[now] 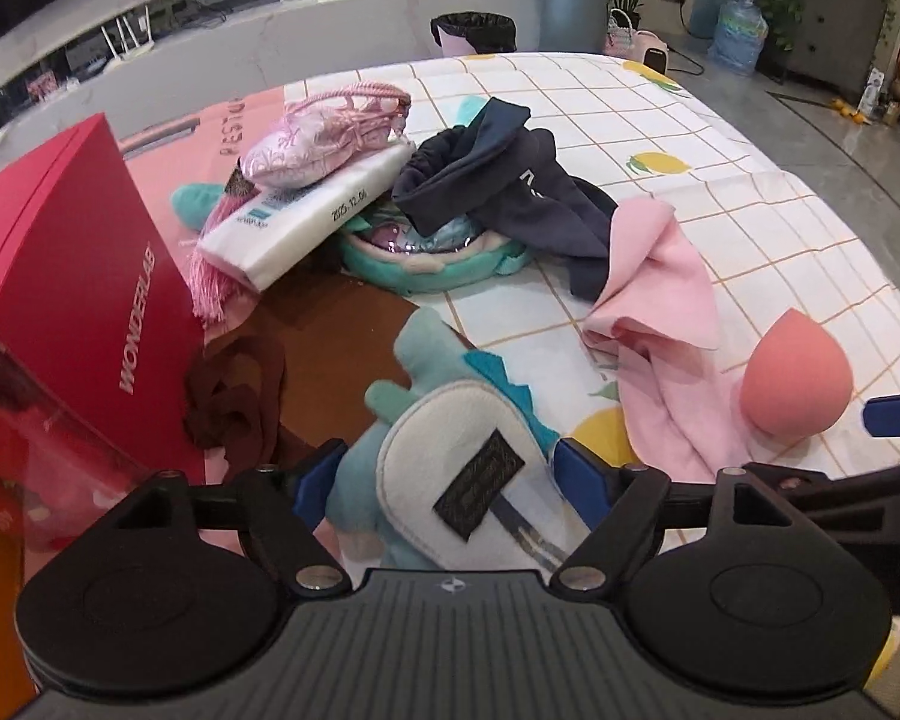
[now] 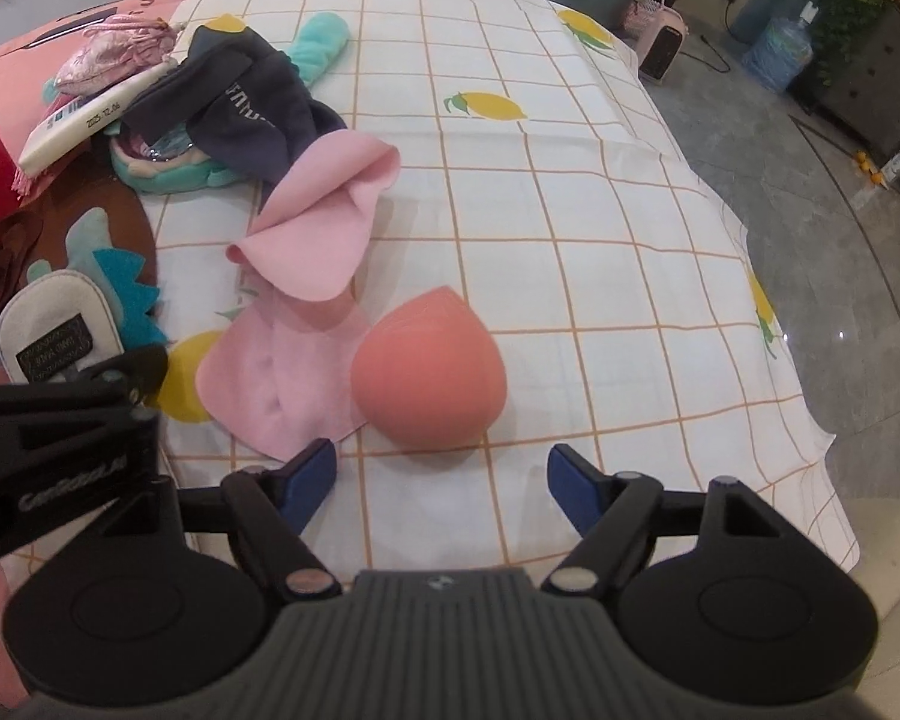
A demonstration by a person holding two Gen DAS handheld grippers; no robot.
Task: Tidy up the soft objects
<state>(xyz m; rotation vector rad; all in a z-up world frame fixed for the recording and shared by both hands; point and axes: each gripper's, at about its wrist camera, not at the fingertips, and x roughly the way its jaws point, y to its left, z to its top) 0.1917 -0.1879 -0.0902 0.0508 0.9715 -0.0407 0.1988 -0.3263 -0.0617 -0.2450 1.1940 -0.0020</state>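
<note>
- At the far left of the left wrist view, a red box (image 1: 72,276) stands open-sided beside the clutter; it looks like the likely bin for the soft things, though that is a judgement.
- Just right of it, a brown stocking (image 1: 234,396) lies crumpled on the table (image 1: 570,120), which is covered by a lemon-print grid cloth.
- In the upper middle, a pink pouch (image 1: 318,138) rests on a tissue pack (image 1: 306,216), next to a navy garment (image 1: 510,192) draped over a teal plush; the heap appears unsorted.
- In the lower centre, the left gripper (image 1: 444,480) has its fingers spread wide on either side of a teal dinosaur plush (image 1: 450,456). Whether the pads press it cannot be told, but the straddle suggests a grasp being set up.
- To the right, a pink cloth (image 1: 654,324) trails toward a pink sponge (image 2: 429,369).
- In the right wrist view, the right gripper (image 2: 441,480) sits just short of the sponge, fingers wide and empty, lined up to take it.
</note>
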